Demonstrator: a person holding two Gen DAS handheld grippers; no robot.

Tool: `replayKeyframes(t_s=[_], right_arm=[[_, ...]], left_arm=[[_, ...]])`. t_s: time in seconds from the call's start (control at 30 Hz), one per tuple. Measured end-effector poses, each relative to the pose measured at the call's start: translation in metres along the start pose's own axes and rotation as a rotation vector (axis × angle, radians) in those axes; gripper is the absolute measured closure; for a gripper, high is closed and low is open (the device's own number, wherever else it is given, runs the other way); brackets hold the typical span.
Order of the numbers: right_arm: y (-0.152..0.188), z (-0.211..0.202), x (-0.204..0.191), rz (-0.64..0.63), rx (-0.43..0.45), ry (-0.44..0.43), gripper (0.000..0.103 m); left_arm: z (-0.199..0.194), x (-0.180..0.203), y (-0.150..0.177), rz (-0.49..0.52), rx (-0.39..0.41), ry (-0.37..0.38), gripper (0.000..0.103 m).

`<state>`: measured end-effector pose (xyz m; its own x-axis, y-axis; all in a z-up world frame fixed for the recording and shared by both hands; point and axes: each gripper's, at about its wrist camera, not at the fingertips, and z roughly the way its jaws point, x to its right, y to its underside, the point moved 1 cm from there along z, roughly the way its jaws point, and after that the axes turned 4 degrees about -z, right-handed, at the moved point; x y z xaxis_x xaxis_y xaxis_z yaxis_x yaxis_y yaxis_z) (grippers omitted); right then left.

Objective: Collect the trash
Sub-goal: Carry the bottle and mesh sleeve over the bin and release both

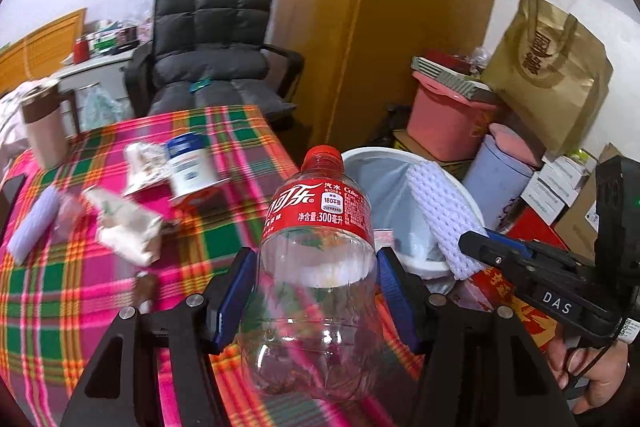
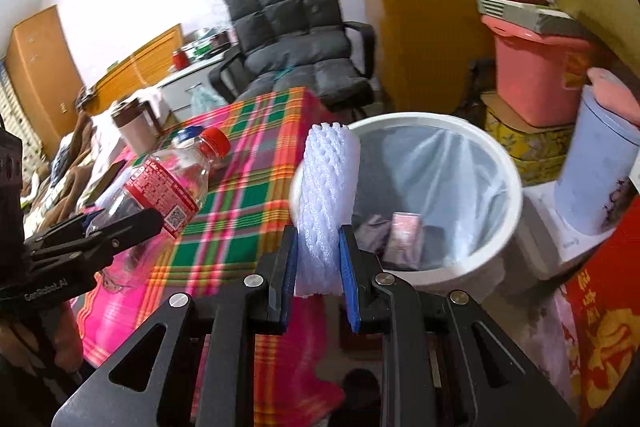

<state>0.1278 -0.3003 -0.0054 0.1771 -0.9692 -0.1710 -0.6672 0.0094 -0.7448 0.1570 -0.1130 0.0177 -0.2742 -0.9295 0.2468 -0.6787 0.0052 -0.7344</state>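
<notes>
My left gripper [image 1: 316, 267] is shut on an empty clear cola bottle [image 1: 316, 251] with a red label and red cap, held over the table's right edge; the bottle also shows in the right wrist view [image 2: 160, 187]. My right gripper [image 2: 319, 243] is shut on a white foam net sleeve [image 2: 326, 187], held at the near left rim of the white trash bin [image 2: 508, 167]. The sleeve [image 1: 440, 219] and the bin [image 1: 468, 195] also show in the left wrist view. The bin has a clear liner and some wrappers at its bottom.
The plaid tablecloth [image 1: 60, 287] carries crumpled paper [image 1: 128, 227], a white jar [image 1: 188, 163], a lavender roll [image 1: 34, 223] and a brown-lidded cup [image 1: 42, 123]. A dark chair [image 1: 212, 47] stands behind the table. A pink bucket [image 2: 536, 75], boxes and a pale blue canister [image 2: 596, 163] crowd the bin's right.
</notes>
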Motion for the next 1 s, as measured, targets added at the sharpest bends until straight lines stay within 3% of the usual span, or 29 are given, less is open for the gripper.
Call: replayKeyframes(t_s=[0.73,0.87,1.0], right_arm=[[-0.004,0.022,0.054,0.073,-0.087,0.102,0.077],[-0.005,0.021,0.059,0.088,-0.073,0.102,0.054],[-0.006,0.017,0.059,0.088,-0.058,0.101,0.053]], left_arm=[[0.100,0.062,-0.028,0.073,-0.088,0.132,0.040],[0.097,0.063,-0.031,0.067,-0.065,0.142,0.034],[0.091,0.060,-0.033,0.055,-0.053,0.144,0.034]])
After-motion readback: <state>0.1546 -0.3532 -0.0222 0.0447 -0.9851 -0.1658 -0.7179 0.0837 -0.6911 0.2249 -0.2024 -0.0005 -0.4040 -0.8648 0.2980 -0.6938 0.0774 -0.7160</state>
